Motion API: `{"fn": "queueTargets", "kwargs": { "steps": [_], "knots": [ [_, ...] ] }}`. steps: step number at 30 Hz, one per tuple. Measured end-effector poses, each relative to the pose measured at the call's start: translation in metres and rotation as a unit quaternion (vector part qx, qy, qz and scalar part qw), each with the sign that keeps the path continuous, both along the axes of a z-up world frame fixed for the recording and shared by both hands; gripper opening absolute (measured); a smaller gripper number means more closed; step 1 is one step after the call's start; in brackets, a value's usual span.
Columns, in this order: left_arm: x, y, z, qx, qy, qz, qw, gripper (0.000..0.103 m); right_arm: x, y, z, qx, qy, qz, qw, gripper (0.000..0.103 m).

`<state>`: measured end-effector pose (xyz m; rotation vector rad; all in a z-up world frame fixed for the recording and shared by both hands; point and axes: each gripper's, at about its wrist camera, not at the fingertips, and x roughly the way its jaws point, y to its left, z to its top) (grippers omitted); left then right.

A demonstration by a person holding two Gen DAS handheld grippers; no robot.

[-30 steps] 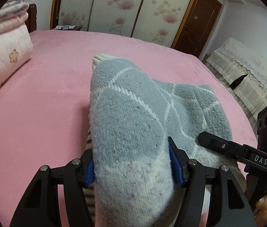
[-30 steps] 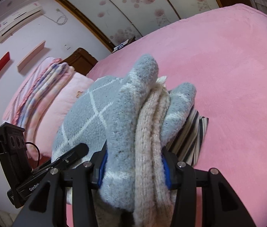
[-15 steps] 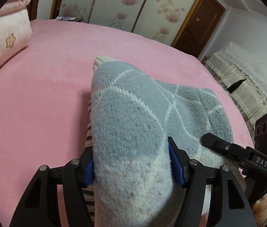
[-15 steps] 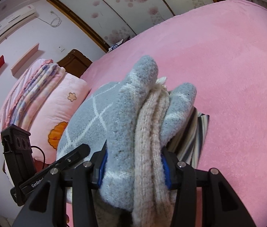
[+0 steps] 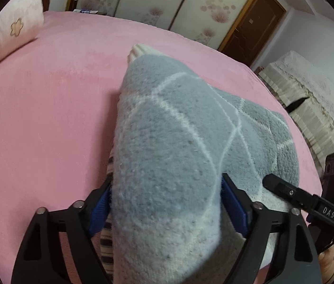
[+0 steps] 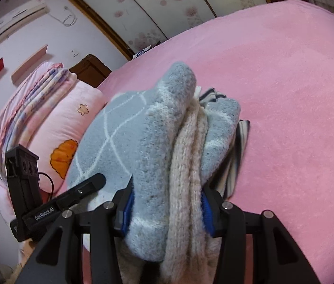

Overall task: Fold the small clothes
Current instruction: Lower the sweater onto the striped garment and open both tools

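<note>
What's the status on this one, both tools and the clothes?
Left tool just opening, grey sock between pads. Right tool shut on folded sock bundle. Striped garment underneath. Pink bed unobstructed.

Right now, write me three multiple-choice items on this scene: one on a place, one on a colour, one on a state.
1. Where is the striped cloth?
A. on the pillow
B. beneath the grey sock
C. on the floor

2. What colour is the bed cover?
A. pink
B. blue
C. green

3. How is the right gripper?
A. open and empty
B. out of view
C. shut on the grey sock

Answers:
1. B: its stripes peek out under the sock's edge.
2. A: pink plush fills both views.
3. C: both blue pads press into the bunched sock.
</note>
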<state>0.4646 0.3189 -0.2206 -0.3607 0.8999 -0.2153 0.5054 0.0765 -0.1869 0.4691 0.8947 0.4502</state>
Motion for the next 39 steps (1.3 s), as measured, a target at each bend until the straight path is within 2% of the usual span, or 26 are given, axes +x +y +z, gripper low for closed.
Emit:
{"fn": "queueTargets", "kwargs": {
  "steps": [1, 5, 9, 15, 17, 19, 22, 24, 26, 27, 30, 33, 34, 39],
  "knots": [
    [0.001, 0.001, -0.003, -0.002, 0.001, 0.006, 1.0, 0.091, 0.0, -0.002, -0.002, 0.001, -0.002, 0.0, 1.0, 0.047],
    [0.001, 0.01, -0.003, 0.0, 0.0, 0.009, 1.0, 0.092, 0.002, -0.001, -0.002, -0.008, -0.006, 0.005, 1.0, 0.049],
    [-0.01, 0.017, 0.015, 0.016, -0.02, 0.022, 0.9994, 0.093, 0.008, 0.0, 0.004, -0.007, 0.002, 0.021, 1.0, 0.054],
    [-0.032, 0.051, 0.051, 0.013, -0.059, 0.103, 0.9928, 0.094, 0.008, -0.005, 0.023, -0.038, 0.014, 0.022, 0.999, 0.06],
    [-0.044, 0.056, 0.062, 0.021, -0.079, 0.114, 0.9902, 0.094, 0.002, -0.007, 0.04, -0.053, -0.017, 0.02, 0.998, 0.06],
    [-0.049, 0.055, 0.069, 0.027, -0.088, 0.116, 0.989, 0.094, -0.007, -0.012, 0.064, -0.068, -0.069, 0.013, 0.995, 0.06],
    [-0.043, 0.031, 0.081, 0.029, -0.096, 0.102, 0.9897, 0.093, -0.008, -0.007, 0.092, -0.098, -0.112, 0.028, 0.989, 0.06],
    [-0.038, 0.011, 0.083, 0.04, -0.101, 0.087, 0.9903, 0.091, -0.003, 0.005, 0.1, -0.113, -0.117, 0.048, 0.986, 0.047],
    [-0.029, -0.006, 0.084, 0.048, -0.1, 0.066, 0.9916, 0.084, 0.009, 0.02, 0.097, -0.124, -0.102, 0.074, 0.984, 0.019],
    [-0.024, -0.014, 0.082, 0.05, -0.096, 0.059, 0.9924, 0.082, 0.014, 0.026, 0.094, -0.125, -0.093, 0.081, 0.984, 0.014],
    [-0.007, -0.031, 0.067, 0.062, -0.072, 0.041, 0.9946, 0.069, 0.03, 0.037, 0.071, -0.147, -0.066, 0.08, 0.984, 0.011],
    [0.01, -0.04, 0.048, 0.124, -0.043, 0.042, 0.9905, 0.062, 0.044, 0.037, 0.042, -0.176, -0.041, 0.06, 0.982, 0.007],
    [0.015, -0.04, 0.041, 0.133, -0.036, 0.041, 0.9896, 0.06, 0.046, 0.034, 0.036, -0.172, -0.036, 0.057, 0.983, 0.007],
    [0.026, -0.029, 0.035, 0.123, -0.021, 0.055, 0.9907, 0.06, 0.048, 0.03, 0.022, -0.166, -0.046, 0.051, 0.984, 0.007]
  ]
}}
